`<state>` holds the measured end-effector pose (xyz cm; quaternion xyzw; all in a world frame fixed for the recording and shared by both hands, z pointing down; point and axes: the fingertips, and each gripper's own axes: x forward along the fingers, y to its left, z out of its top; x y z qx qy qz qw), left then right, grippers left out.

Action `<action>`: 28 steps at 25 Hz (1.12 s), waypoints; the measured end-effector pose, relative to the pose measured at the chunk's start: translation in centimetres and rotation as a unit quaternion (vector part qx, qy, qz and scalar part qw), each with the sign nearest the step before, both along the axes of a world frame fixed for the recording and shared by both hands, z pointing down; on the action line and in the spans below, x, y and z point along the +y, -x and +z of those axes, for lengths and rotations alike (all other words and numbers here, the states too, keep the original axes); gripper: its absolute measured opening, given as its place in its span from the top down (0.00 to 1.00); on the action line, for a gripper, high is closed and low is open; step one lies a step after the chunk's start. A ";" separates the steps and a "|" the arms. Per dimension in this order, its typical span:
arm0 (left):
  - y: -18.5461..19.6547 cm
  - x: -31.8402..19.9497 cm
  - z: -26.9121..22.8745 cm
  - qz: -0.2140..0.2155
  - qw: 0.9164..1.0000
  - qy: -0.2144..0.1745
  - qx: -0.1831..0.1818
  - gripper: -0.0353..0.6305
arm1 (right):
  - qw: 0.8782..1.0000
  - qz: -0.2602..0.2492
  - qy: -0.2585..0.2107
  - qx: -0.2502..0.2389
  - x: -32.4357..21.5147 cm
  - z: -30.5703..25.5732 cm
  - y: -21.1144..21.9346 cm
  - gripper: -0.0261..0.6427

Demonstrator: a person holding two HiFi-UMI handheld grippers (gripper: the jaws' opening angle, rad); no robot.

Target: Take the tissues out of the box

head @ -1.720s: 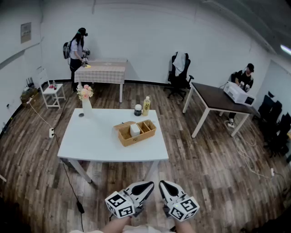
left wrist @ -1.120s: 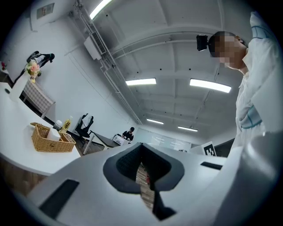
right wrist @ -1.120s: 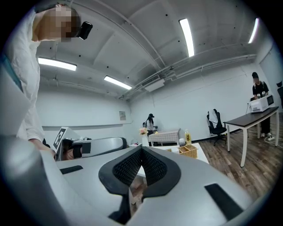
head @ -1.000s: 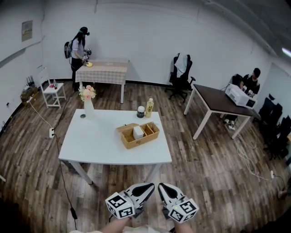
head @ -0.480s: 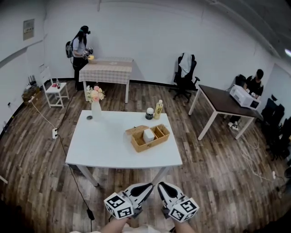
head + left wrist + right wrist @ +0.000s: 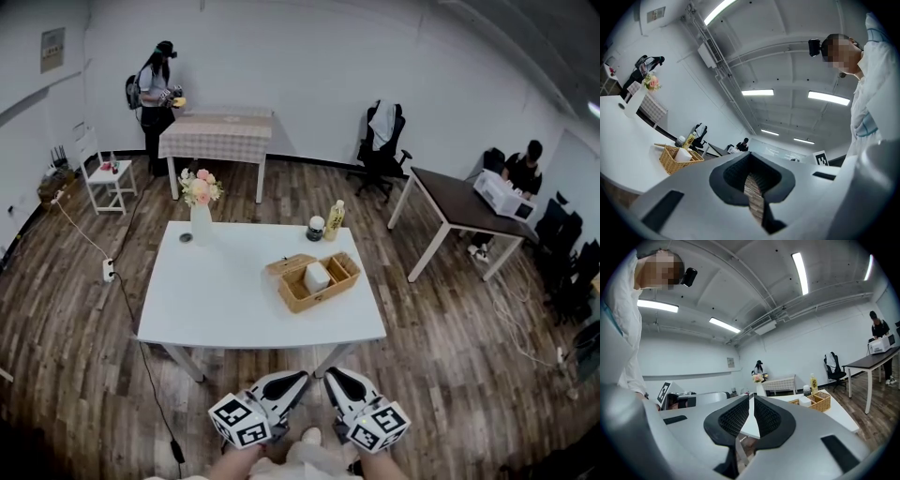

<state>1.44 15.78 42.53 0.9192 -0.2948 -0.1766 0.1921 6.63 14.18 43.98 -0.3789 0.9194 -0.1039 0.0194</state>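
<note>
I hold the left gripper (image 6: 286, 384) and the right gripper (image 6: 342, 384) low, close to my body, side by side. Their tips point at the white table (image 6: 225, 300). Both are clenched on nothing. The tissues (image 6: 317, 276) sit in the basket (image 6: 309, 298) on the table's far right part, well away from both grippers.

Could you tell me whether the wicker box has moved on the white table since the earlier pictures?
No. The wicker box still sits just short of the yellow bottle on the white table; only the head camera has shifted.
</note>
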 end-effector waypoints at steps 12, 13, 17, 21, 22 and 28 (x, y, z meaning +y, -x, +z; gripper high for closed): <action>0.7 -8.8 1.8 -0.001 1.000 0.013 -0.015 0.95 | 1.000 -0.012 0.011 -0.004 -10.3 2.1 1.3 0.91; 0.7 -10.1 1.7 -0.003 1.000 0.014 -0.018 0.95 | 1.000 -0.013 0.013 -0.006 -11.7 2.2 1.2 0.91; 0.9 -15.0 1.3 -0.011 0.999 0.020 -0.026 0.95 | 1.000 -0.017 0.020 -0.005 -17.1 2.4 1.0 0.91; 0.9 -19.4 0.8 -0.020 0.999 0.024 -0.028 0.95 | 0.999 -0.025 0.020 -0.002 -21.7 2.1 1.1 0.91; 0.8 -20.5 0.7 -0.020 0.999 0.024 -0.029 0.94 | 0.999 -0.027 0.020 -0.002 -22.8 2.2 1.1 0.91; 0.3 -25.6 0.3 -0.025 0.999 0.027 -0.028 0.94 | 0.999 -0.044 0.028 0.002 -27.9 1.8 1.4 0.91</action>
